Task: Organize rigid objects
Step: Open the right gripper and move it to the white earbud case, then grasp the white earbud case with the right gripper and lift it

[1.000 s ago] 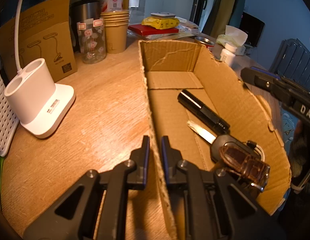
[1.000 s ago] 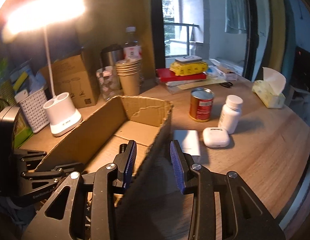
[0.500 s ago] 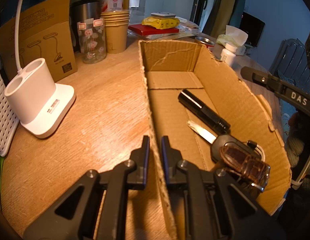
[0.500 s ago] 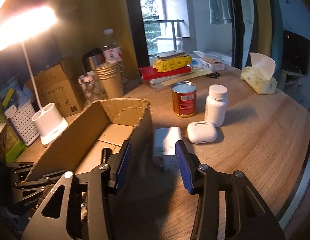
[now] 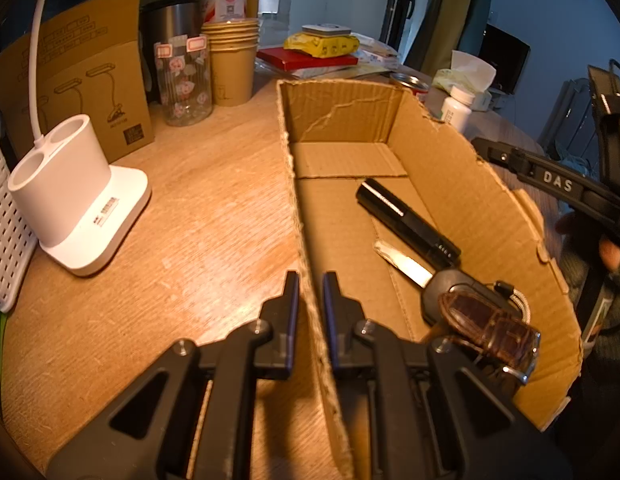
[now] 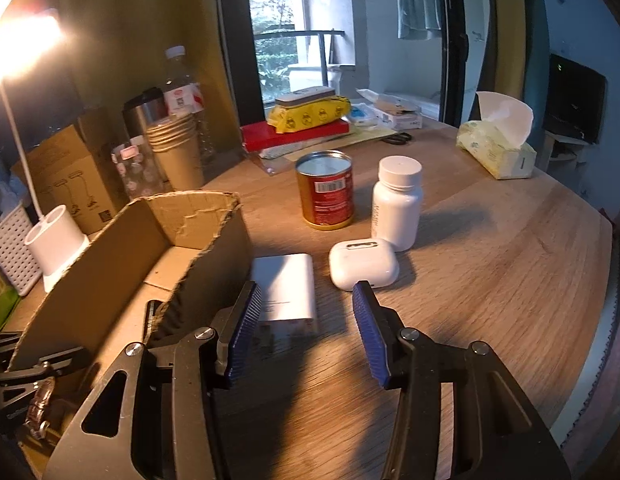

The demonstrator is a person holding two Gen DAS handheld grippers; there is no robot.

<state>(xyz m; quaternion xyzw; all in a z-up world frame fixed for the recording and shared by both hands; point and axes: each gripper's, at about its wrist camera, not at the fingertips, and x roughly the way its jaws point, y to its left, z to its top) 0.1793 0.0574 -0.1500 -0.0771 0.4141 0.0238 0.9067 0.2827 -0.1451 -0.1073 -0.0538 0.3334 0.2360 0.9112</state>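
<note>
While your left gripper [image 5: 310,280] pinches the cardboard box [image 5: 462,152] wall to steady it, your right gripper [image 6: 305,300], jaws just widened and empty, hangs beside the box over the white charger [image 6: 283,284]. You're between picks, I judge: next, lower the pads astride it and close.

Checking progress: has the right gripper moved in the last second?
Yes. The right gripper has shifted off the cardboard box wall toward the white charger, jaws opening.
</note>
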